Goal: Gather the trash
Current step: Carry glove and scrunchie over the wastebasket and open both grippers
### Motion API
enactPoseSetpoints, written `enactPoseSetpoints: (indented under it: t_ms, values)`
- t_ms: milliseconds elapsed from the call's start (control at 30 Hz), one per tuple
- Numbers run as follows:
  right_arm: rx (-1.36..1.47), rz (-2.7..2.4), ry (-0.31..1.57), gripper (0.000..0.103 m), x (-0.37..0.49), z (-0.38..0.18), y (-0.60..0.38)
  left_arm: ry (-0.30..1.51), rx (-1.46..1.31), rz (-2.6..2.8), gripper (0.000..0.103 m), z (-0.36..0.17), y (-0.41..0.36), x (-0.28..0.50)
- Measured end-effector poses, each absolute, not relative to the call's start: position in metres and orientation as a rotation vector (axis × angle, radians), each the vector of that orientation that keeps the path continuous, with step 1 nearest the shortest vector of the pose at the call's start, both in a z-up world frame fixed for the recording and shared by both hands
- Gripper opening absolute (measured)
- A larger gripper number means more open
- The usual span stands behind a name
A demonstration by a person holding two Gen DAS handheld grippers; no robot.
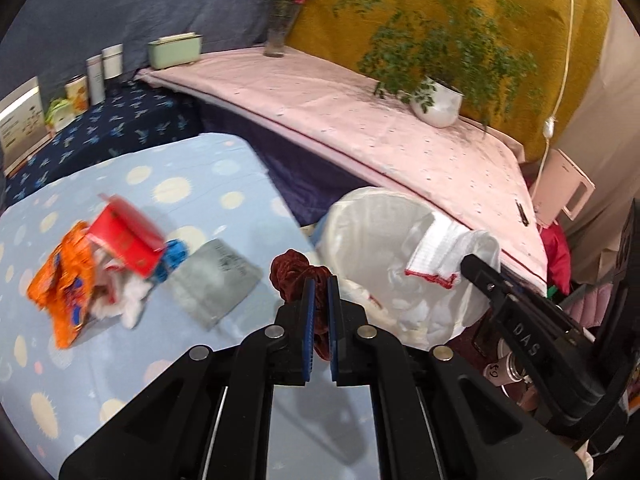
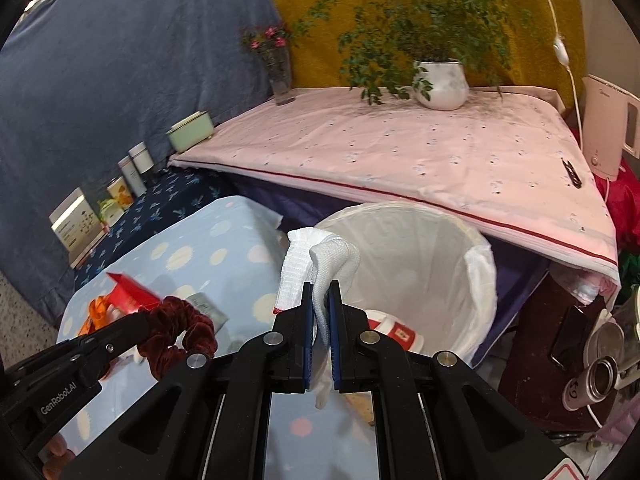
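Lettering "GenRobot.AI" marks left tongs (image 2: 160, 316) clamping dark-red scrunchie (image 2: 176, 332).

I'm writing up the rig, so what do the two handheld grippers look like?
Both are matte black plastic. The left gripper and right gripper each have blue ribbed pads and round silver pivot pins. White lettering runs along their sides: GenRobot.AI on the left, partly readable DAS on the right.

We find both views evenly lit and bright. Fisheye bending darkens the corners. Motion blur smears the red carton (image 1: 126, 238) and orange wrapper (image 1: 64, 284); shadows stay soft.
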State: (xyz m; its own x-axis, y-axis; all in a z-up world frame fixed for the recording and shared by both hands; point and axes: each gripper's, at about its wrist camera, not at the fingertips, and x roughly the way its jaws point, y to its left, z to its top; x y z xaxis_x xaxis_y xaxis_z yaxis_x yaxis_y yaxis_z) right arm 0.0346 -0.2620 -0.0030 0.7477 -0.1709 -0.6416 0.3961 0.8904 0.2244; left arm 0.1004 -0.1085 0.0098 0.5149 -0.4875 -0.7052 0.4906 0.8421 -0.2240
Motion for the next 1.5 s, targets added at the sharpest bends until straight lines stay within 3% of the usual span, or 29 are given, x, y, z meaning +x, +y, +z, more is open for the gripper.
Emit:
enactPoseSetpoints:
  t_ms: [400,867,900,933,1000,1067,1367,1500]
  values:
    - [0.399,-0.399,0.665,0.007,0.036,-0.017,-0.321,0.85,0.065,-0.709,0.005,0.005,-0.195,0.113]
    - [0.393,-0.422,0.695,0.01,0.051,-0.032,-0.343,0.886,0.05,-0.751,0.008,-0.017,-0.22,0.137]
    - [0.389,-0.42,0.696,0.012,0.052,-0.032,-0.343,0.879,0.051,-0.747,0.017,-0.016,-0.219,0.138]
    - [0.384,-0.425,0.693,0.013,0.053,-0.031,-0.342,0.876,0.052,-0.739,0.033,-0.015,-0.219,0.139]
    - [0.369,-0.431,0.69,0.017,0.054,-0.031,-0.34,0.868,0.051,-0.712,0.048,-0.014,-0.216,0.141]
    - [0.367,-0.43,0.693,0.027,0.056,-0.031,-0.338,0.859,0.057,-0.688,0.049,-0.013,-0.212,0.142]
    - [0.345,-0.408,0.684,0.045,0.056,-0.024,-0.322,0.854,0.055,-0.605,0.049,-0.012,-0.189,0.144]
    - [0.339,-0.394,0.689,0.047,0.056,-0.021,-0.313,0.84,0.053,-0.576,0.049,-0.007,-0.177,0.144]
